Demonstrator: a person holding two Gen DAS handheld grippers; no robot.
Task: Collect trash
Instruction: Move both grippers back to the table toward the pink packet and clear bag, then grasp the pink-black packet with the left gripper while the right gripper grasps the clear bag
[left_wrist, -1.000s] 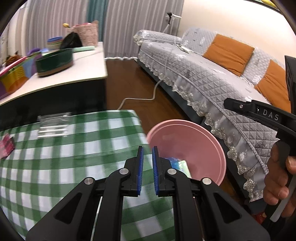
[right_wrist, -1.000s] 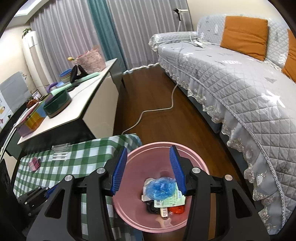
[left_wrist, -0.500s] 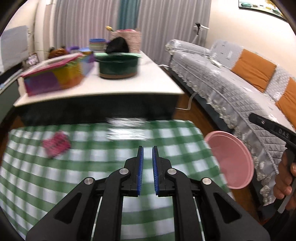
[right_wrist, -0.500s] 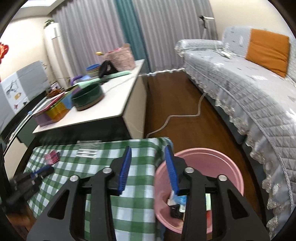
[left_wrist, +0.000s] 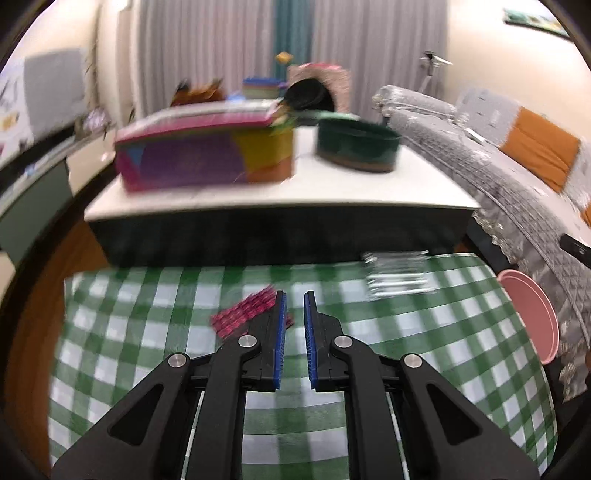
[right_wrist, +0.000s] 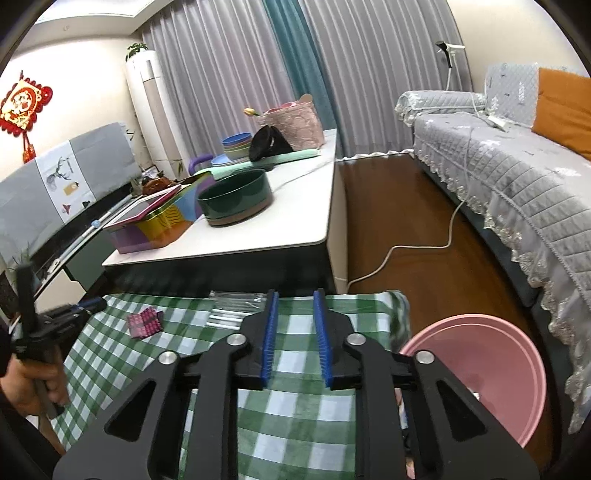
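A crumpled pink-red wrapper (left_wrist: 243, 314) (right_wrist: 144, 322) lies on the green checked tablecloth (left_wrist: 147, 350) (right_wrist: 295, 406). My left gripper (left_wrist: 293, 295) hovers just right of it, its pads nearly together with only a slim gap and nothing between them. In the right wrist view a hand (right_wrist: 33, 380) holds the left gripper (right_wrist: 98, 302) at the cloth's left edge. A clear plastic packet (left_wrist: 399, 277) (right_wrist: 236, 306) rests at the far edge. My right gripper (right_wrist: 295, 295) is over the cloth near that packet, its jaws closing on nothing. The pink bin (left_wrist: 532, 317) (right_wrist: 480, 373) stands at the right.
Behind the cloth a white low table (right_wrist: 295, 236) carries a colourful tin (right_wrist: 155, 218), a dark green bowl (right_wrist: 236, 201) and other items. A grey quilted sofa (right_wrist: 517, 177) runs along the right. A white cable (right_wrist: 406, 247) lies on the wood floor.
Both views have swung left, from the pink bin to the checked cloth. My left gripper now sits beside the pink-red wrapper. The right jaws have narrowed a lot.
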